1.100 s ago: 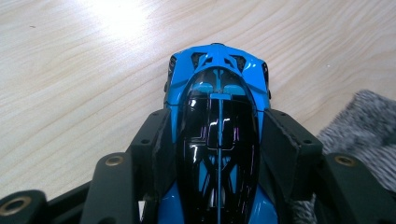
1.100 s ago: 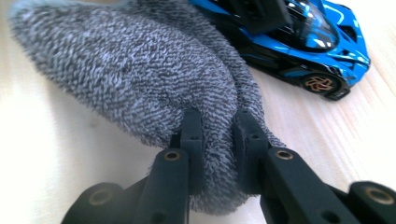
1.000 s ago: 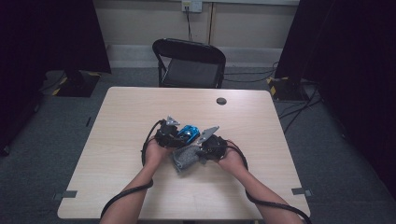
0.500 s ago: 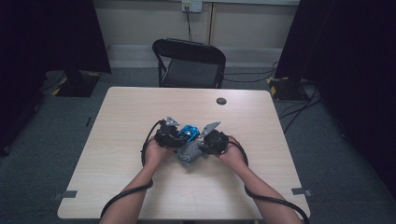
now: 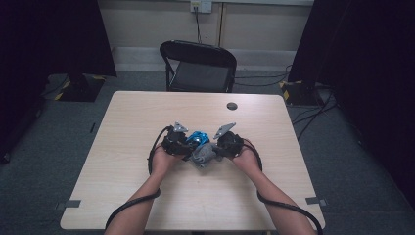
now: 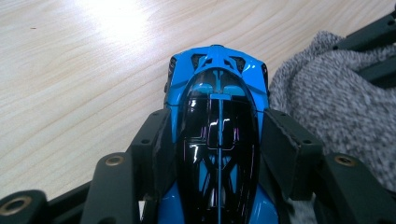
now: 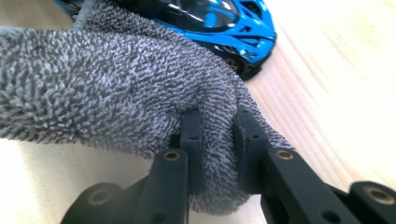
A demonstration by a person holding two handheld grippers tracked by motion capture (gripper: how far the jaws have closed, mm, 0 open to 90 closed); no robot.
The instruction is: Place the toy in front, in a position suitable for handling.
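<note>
A blue toy car (image 5: 198, 138) with a black roof sits on the wooden table (image 5: 137, 122), near its middle. My left gripper (image 6: 217, 140) is shut on the blue toy car (image 6: 217, 107), one pad against each side of its body. My right gripper (image 7: 218, 140) is shut on a fold of a grey cloth (image 7: 116, 79). The grey cloth (image 5: 202, 155) hangs bunched right beside the car, between the two grippers. In the right gripper view the car's (image 7: 224, 23) nose shows just past the cloth. In the high view my left gripper (image 5: 188, 145) and right gripper (image 5: 214, 148) face each other.
A small black round object (image 5: 232, 105) lies near the table's far edge. A black folding chair (image 5: 198, 66) stands behind the table. Cables trail from both grippers along the person's forearms (image 5: 142, 200) toward the near edge.
The right gripper has moved the grey cloth up and leftward in the high view, closer against the car. The left gripper and the car have stayed in place.
</note>
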